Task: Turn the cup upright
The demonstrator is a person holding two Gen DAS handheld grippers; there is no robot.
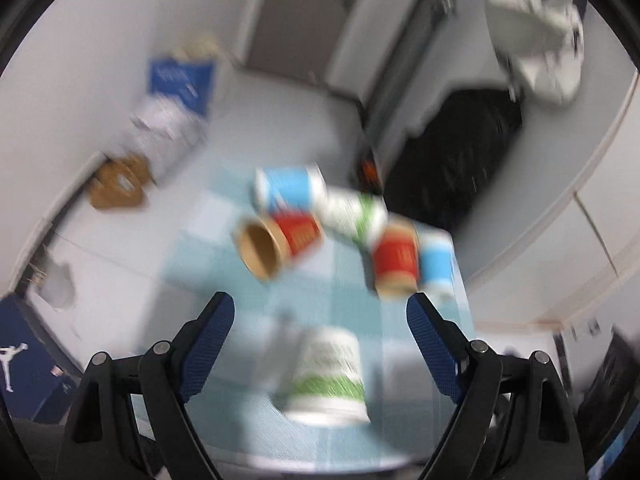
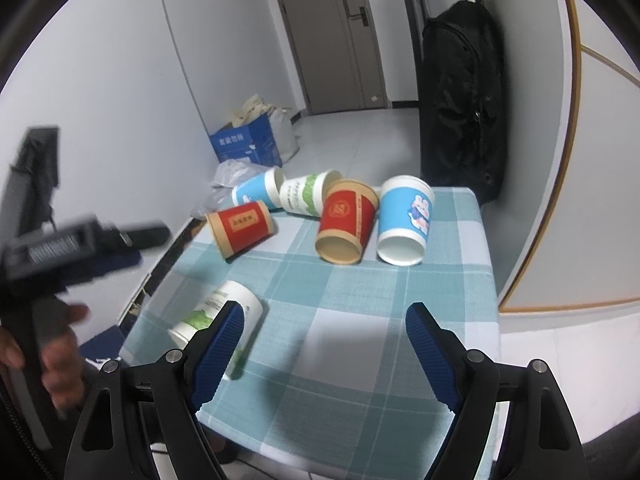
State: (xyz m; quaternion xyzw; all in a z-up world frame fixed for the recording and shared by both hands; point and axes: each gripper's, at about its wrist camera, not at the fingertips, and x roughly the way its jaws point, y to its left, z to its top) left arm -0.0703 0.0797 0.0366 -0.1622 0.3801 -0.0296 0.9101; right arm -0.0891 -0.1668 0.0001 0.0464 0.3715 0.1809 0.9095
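On checked cloth (image 2: 344,320): six cups tipped over; both tongs (image 1: 320,312) (image 2: 324,320) spread, holding nothing.

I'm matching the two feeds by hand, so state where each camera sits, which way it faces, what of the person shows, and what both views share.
Left wrist: on the left hand-held gripper, tilted and blurred, facing down its open blue fingers at the checked tablecloth; no body visible.
Right wrist: on the right hand-held gripper, open, facing across the table toward the door; the person's left hand shows at left.
Shared: the green-and-white cup lying nearest, five more cups, blue box, black bag.
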